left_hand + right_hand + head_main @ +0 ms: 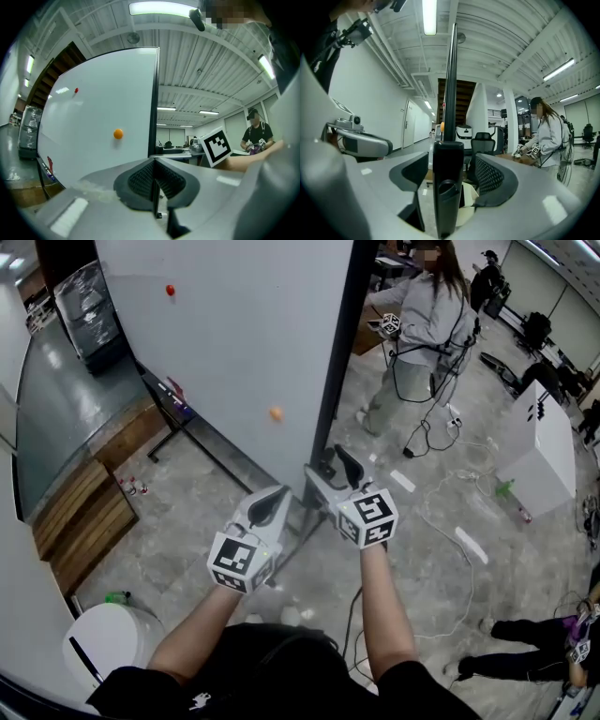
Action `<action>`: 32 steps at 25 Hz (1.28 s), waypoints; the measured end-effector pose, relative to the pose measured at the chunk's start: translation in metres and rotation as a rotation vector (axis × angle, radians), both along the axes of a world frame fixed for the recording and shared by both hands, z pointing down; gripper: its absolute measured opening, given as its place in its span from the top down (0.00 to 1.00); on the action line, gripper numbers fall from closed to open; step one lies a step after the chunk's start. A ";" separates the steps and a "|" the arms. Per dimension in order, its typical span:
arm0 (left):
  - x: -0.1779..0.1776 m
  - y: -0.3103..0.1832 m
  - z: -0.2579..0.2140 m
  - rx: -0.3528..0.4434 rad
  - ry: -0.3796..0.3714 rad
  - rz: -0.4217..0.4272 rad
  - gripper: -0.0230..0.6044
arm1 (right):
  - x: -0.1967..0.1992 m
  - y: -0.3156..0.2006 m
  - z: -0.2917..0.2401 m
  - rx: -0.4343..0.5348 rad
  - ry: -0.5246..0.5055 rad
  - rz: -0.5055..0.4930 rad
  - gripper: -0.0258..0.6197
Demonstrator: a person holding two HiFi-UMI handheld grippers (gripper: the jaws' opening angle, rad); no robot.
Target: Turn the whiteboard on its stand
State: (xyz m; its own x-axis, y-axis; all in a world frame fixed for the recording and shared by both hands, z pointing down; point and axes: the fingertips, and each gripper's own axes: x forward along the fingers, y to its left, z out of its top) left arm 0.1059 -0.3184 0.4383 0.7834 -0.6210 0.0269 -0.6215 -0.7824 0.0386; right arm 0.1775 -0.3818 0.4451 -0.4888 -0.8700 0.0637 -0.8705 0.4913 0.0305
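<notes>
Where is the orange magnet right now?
Head view, centre: the orange magnet sticks on the whiteboard face, close to its black right edge, just beyond the left gripper; the red magnet sits far up-left.

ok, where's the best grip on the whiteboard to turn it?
Take the whiteboard by its black side frame, edge-on from the person's side. It's a slim upright bar, probably narrow enough for the jaws, while the flat face offers nothing to pinch. The right gripper straddles it, jaws open.
</notes>
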 end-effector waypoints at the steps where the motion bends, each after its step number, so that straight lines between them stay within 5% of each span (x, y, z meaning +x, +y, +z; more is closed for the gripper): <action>1: -0.003 -0.001 -0.002 0.000 -0.002 -0.006 0.96 | -0.003 -0.002 -0.002 -0.001 -0.002 -0.010 0.48; 13: -0.026 -0.002 -0.012 -0.004 -0.018 -0.091 0.96 | -0.012 -0.009 -0.013 0.016 -0.010 -0.124 0.66; 32: -0.060 0.009 -0.011 0.008 -0.022 -0.180 0.96 | -0.012 -0.007 -0.010 -0.010 -0.001 -0.174 0.66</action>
